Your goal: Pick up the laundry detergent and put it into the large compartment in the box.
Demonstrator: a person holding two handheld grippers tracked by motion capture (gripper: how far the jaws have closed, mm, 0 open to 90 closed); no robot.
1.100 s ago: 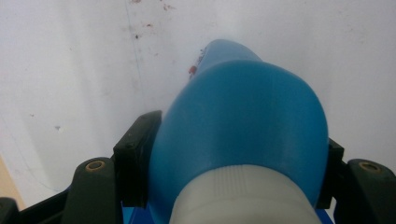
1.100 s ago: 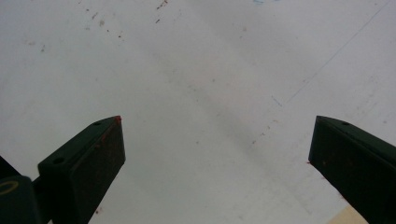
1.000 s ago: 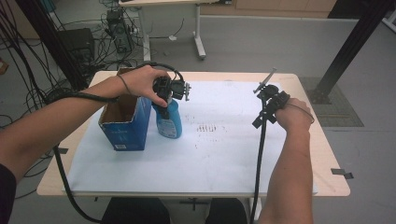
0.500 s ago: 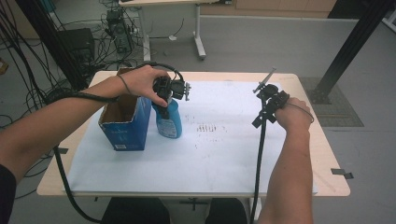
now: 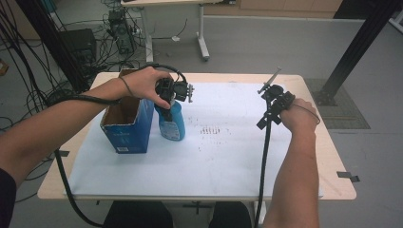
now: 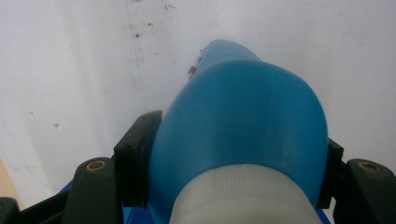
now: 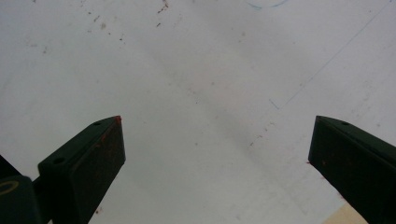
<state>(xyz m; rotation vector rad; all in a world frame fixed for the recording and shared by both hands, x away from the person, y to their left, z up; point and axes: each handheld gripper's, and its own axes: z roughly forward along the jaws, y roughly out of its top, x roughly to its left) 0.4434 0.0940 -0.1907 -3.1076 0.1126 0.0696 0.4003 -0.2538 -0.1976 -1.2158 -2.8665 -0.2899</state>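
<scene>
Bottle (image 5: 171, 121) of smooth blue plastic with ribbed white cap, upright on white sheet covering pale wooden surface (image 5: 328, 156), just right of open blue cardboard box (image 5: 127, 124). Left gripper (image 5: 167, 100) above it, fingers (image 6: 135, 163) clamped on rounded shoulder below cap. Right gripper (image 5: 268, 90) well apart at far right, black blocky fingers (image 7: 91, 161) spread wide over speckled sheet, grasping nothing.
</scene>
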